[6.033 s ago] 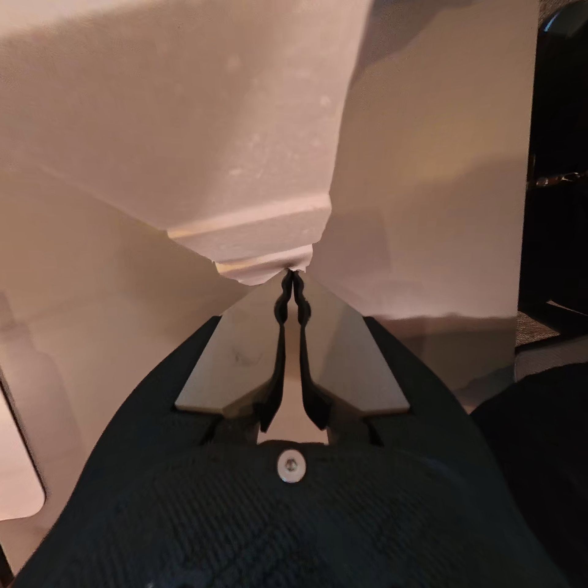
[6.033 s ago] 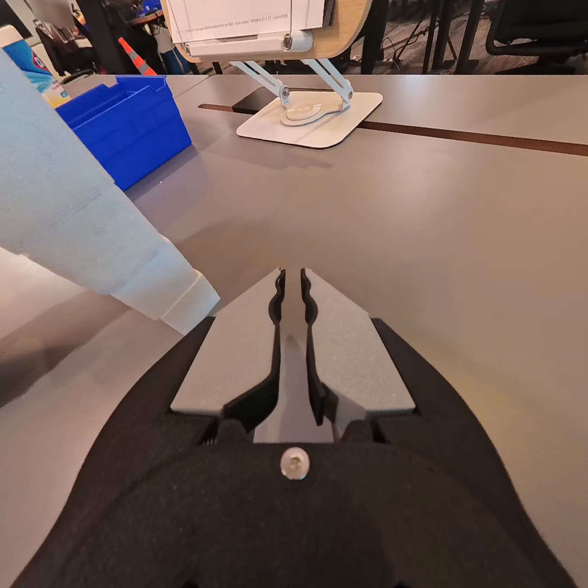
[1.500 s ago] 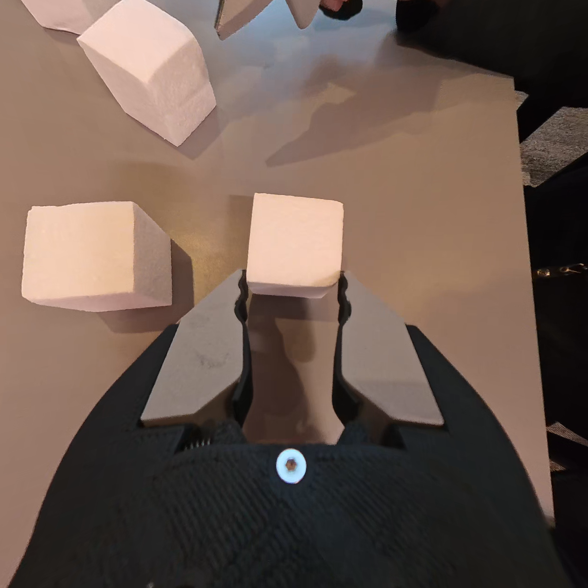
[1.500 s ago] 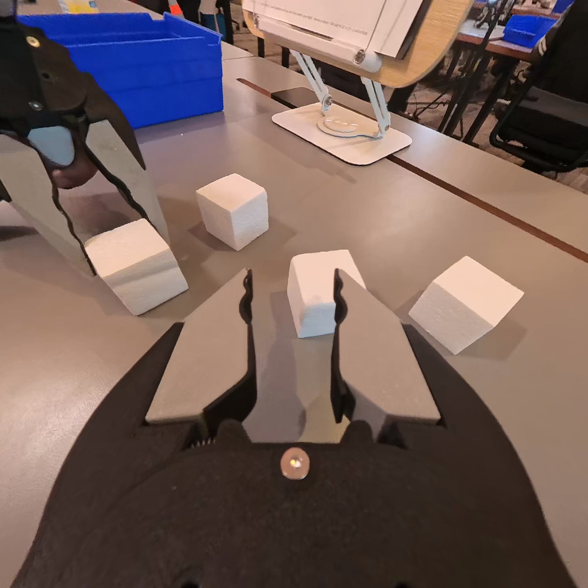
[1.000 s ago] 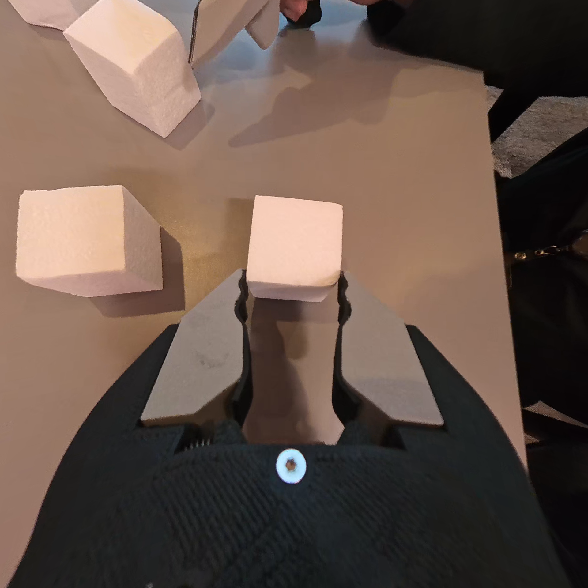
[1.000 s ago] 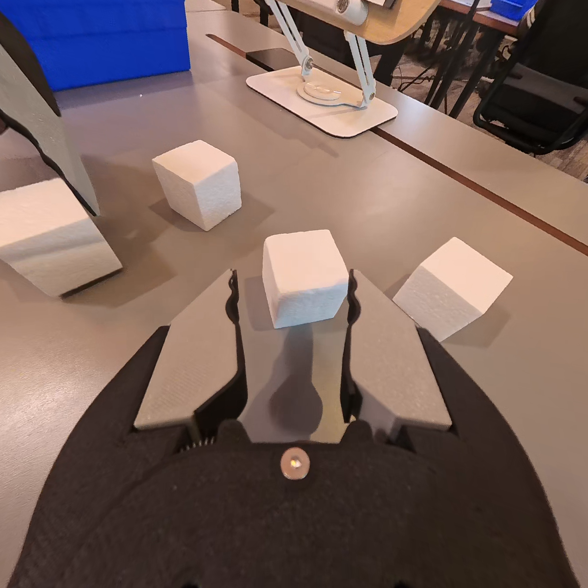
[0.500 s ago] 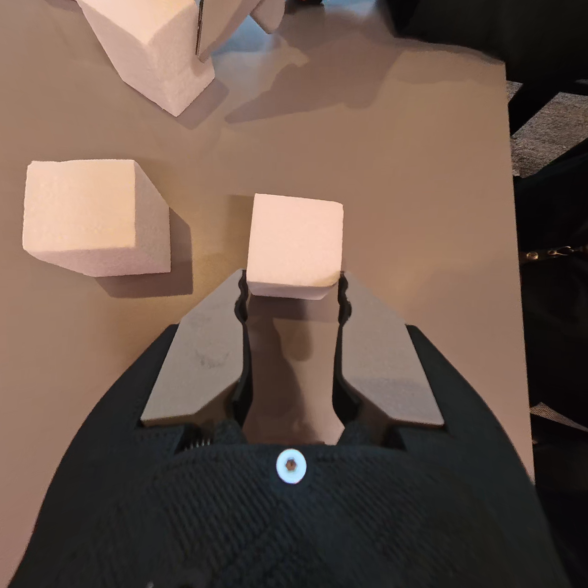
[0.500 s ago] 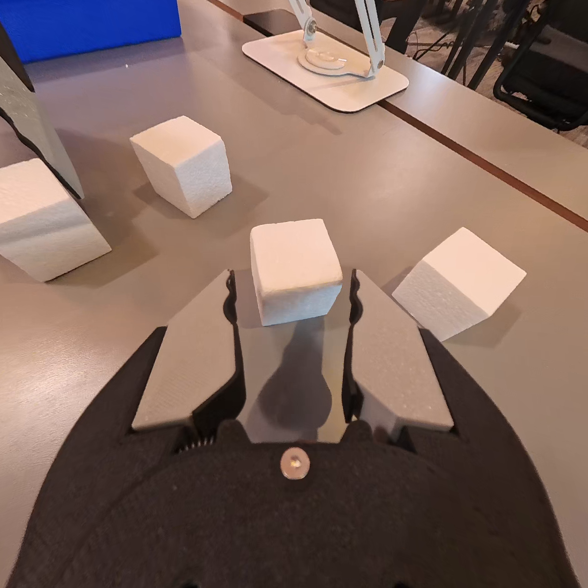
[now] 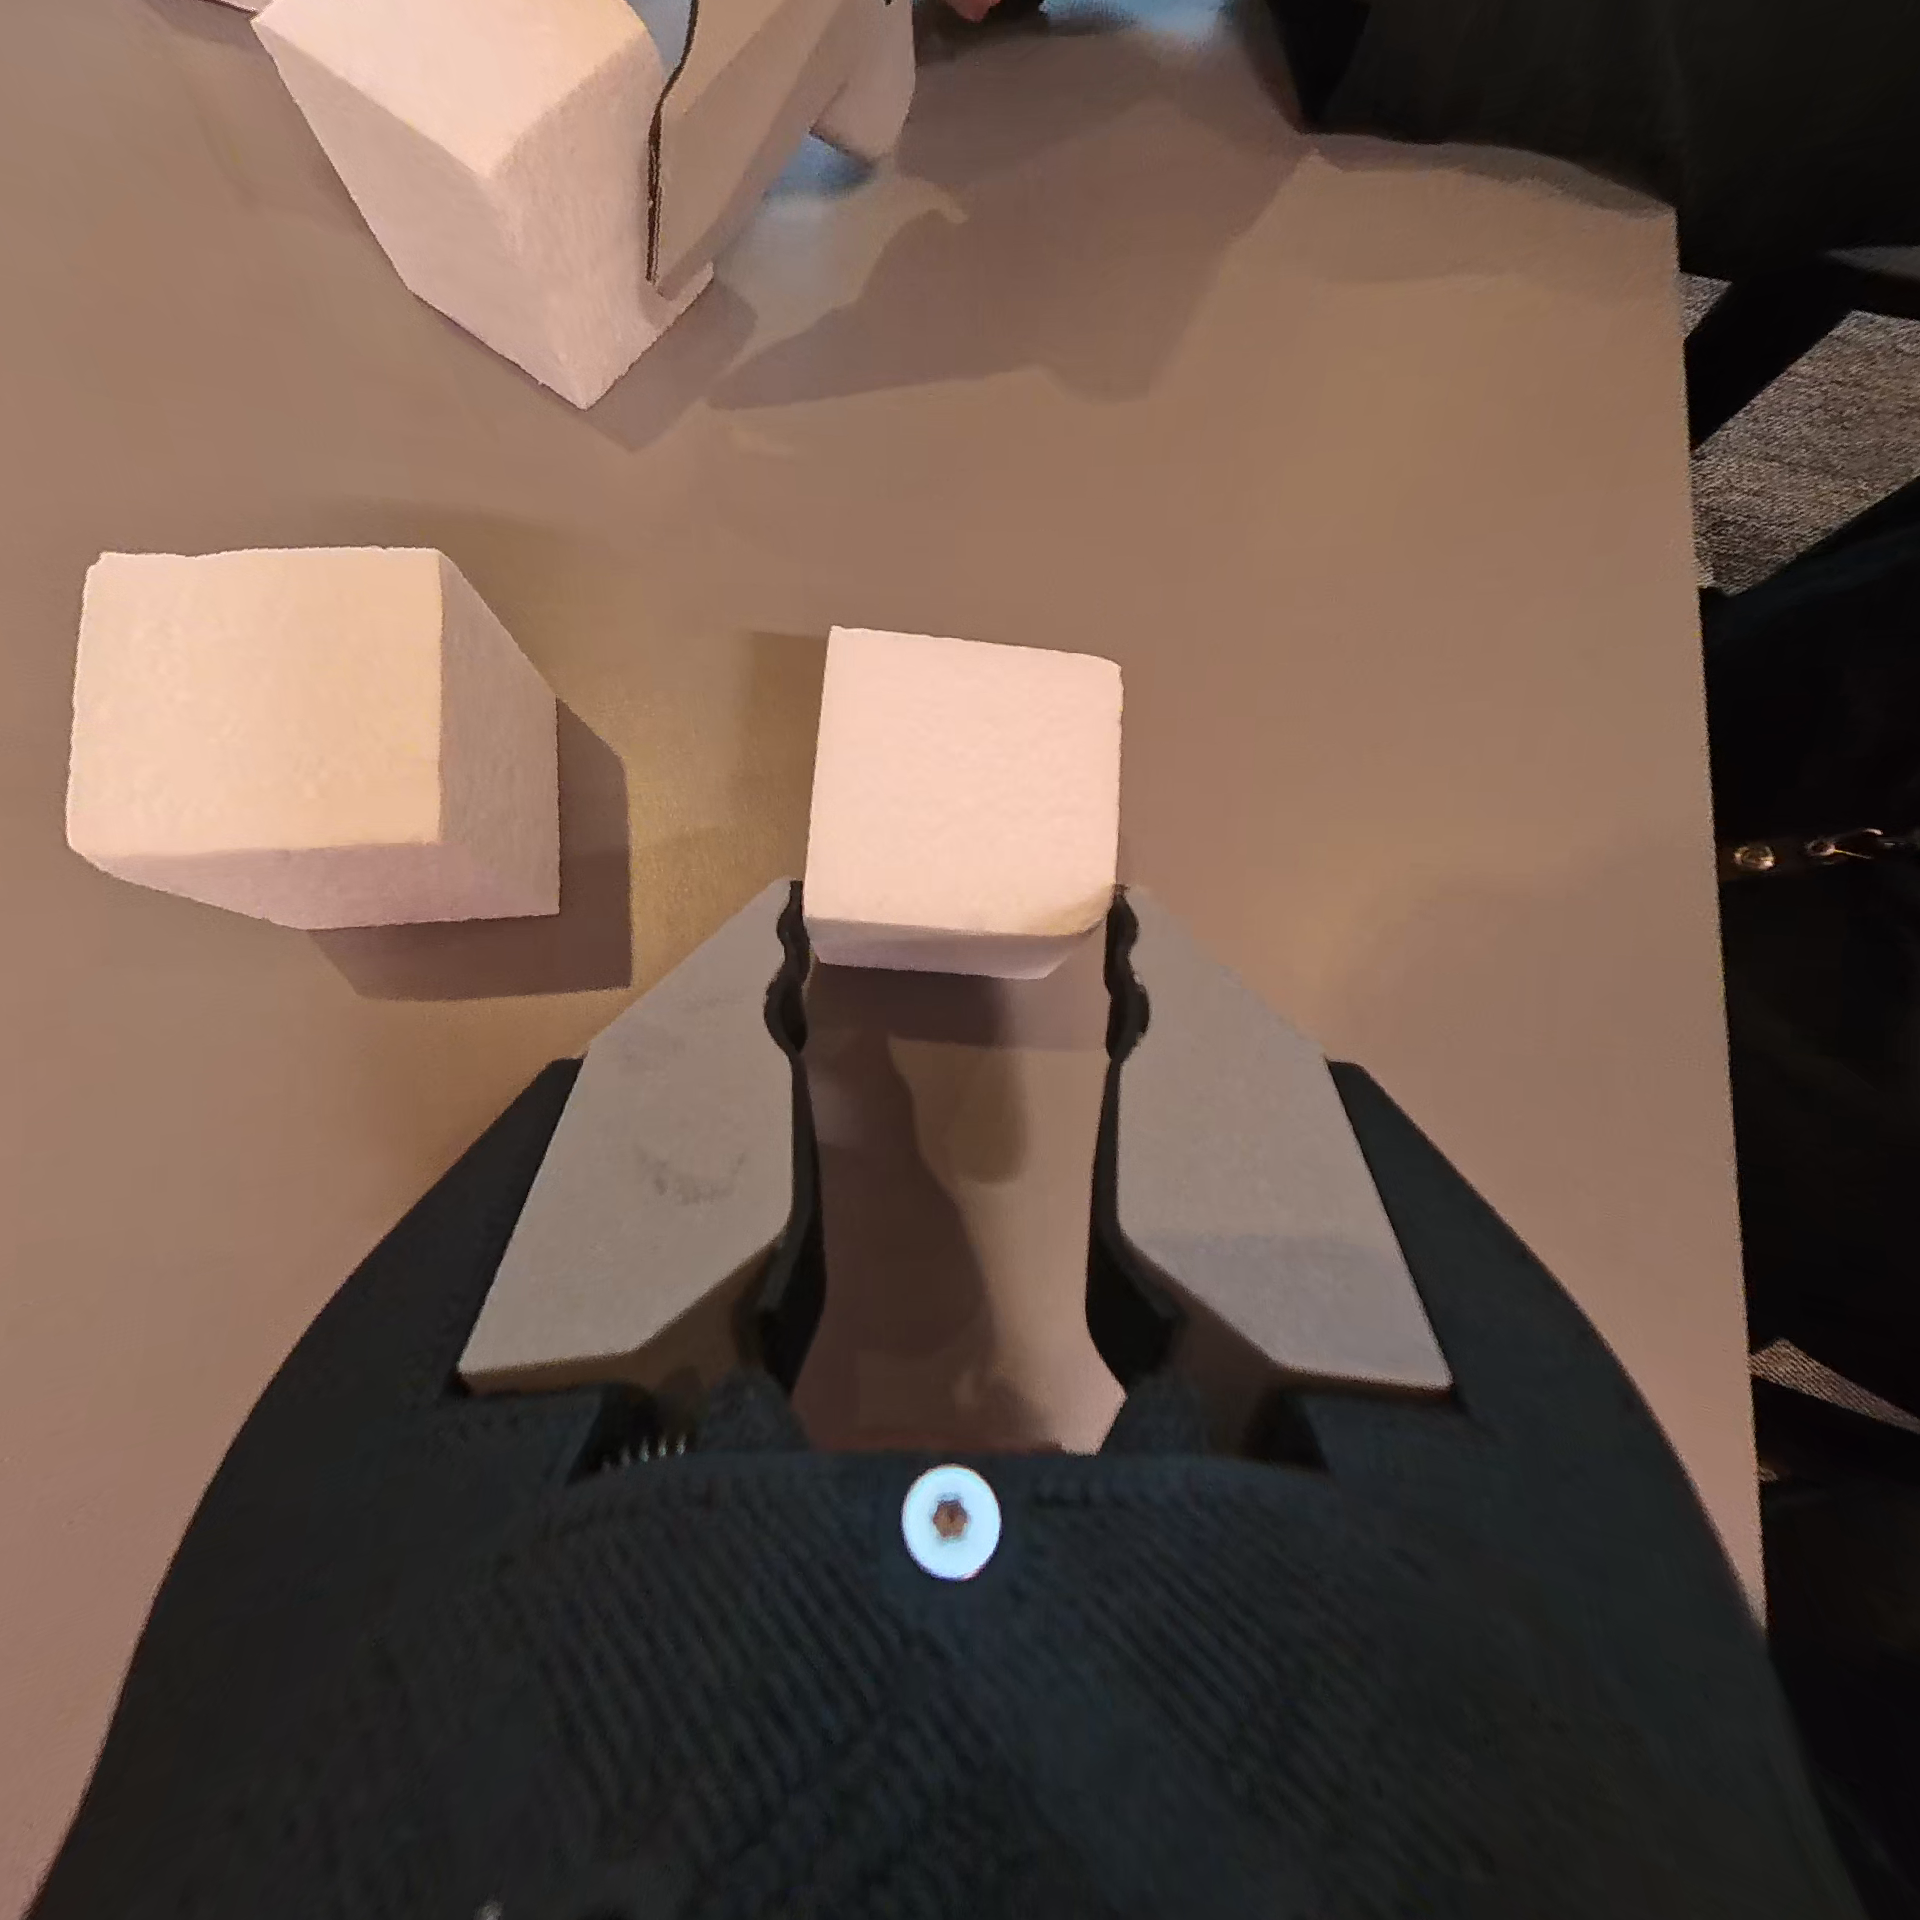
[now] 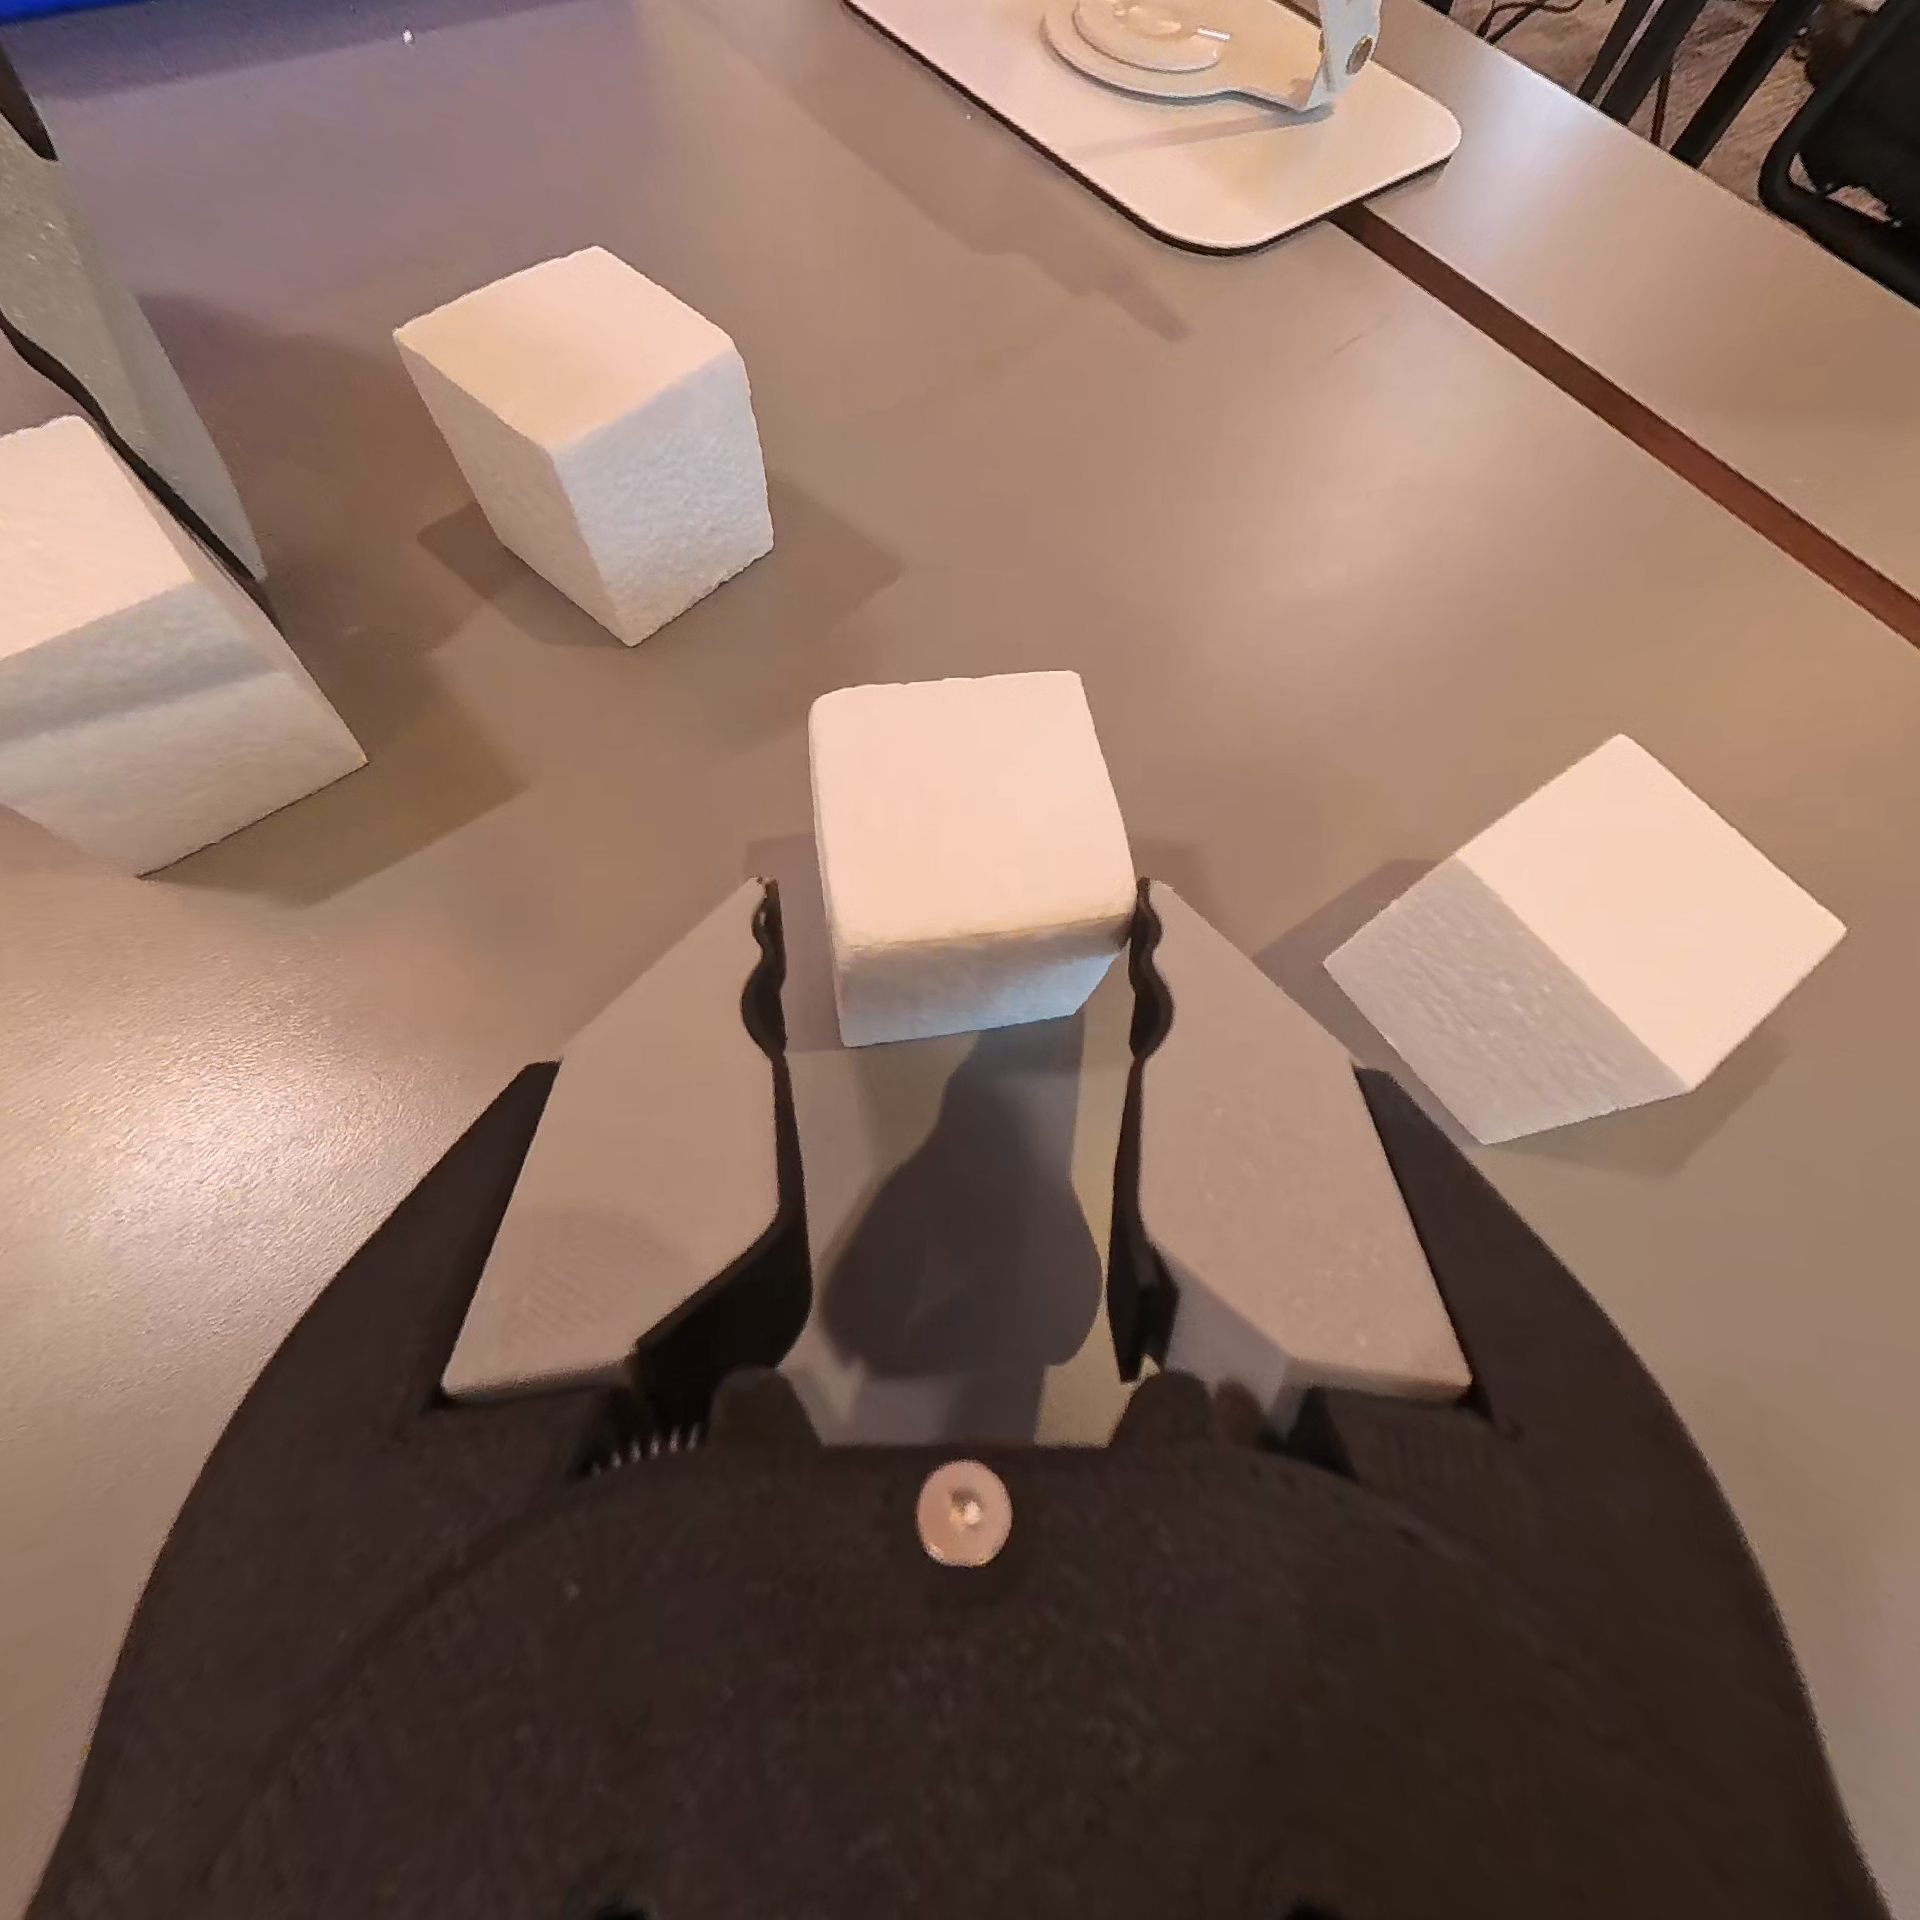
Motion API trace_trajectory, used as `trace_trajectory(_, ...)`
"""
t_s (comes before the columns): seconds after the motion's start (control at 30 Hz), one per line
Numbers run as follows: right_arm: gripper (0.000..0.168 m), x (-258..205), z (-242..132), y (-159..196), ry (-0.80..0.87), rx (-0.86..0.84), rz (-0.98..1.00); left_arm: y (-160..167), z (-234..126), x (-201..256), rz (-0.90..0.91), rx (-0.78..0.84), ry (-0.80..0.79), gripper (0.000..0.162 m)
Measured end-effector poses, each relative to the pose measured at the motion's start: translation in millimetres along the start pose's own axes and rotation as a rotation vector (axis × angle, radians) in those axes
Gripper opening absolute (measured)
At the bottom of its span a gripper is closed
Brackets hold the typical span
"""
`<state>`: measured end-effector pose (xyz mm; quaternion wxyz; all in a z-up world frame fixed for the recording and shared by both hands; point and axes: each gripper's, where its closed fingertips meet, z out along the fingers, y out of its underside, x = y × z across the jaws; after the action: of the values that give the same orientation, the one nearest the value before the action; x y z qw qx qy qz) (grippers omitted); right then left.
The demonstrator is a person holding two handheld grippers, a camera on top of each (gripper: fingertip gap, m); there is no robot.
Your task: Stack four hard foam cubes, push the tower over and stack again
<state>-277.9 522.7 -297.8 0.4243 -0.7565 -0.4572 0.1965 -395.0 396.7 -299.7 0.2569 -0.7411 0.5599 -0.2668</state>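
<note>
Four white foam cubes lie apart on the grey table (image 10: 1299, 499). My left gripper (image 9: 956, 935) is shut on one cube (image 9: 961, 790), held low over the table; it also shows at the left of the right wrist view (image 10: 135, 665). My right gripper (image 10: 951, 914) is open around another cube (image 10: 966, 831) that rests on the table. Its right finger touches the cube and a small gap stays on the left. This cube shows at the top of the left wrist view (image 9: 478, 177). A third cube (image 10: 603, 447) stands farther back, and also shows in the left wrist view (image 9: 301, 727). A fourth cube (image 10: 1579, 925) lies to the right.
A white lamp base plate (image 10: 1195, 114) sits at the far side, beyond a dark seam in the table (image 10: 1662, 457). The table edge (image 9: 1704, 831) runs along the right of the left wrist view, with dark clothing and floor past it. Both grippers' tips are roughly 35 cm from the white lamp base plate (image 10: 1195, 114).
My right gripper has moved forward and down, so its cube now sits between the fingertips. My left gripper has shifted slightly with its cube still held.
</note>
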Motion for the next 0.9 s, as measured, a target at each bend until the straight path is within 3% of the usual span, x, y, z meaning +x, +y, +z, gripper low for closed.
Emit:
trace_trajectory(0.1, 0.055, -3.0, -1.3, -2.4, 0.008, 0.017, -0.037, 0.0, 0.1, -0.4, -0.001, 0.000, 0.000, 0.056)
trace_trajectory(0.33, 0.054, -13.1, -2.3, -9.5, 0.009, 0.051, -0.093, 2.1, 1.2, -2.0, -0.001, -0.011, -0.008, 0.056)
trace_trajectory(0.9, 0.054, -84.0, -25.0, -48.1, -0.196, 0.239, -0.208, 3.9, -5.6, -1.0, 0.006, 0.000, -0.006, 0.058)
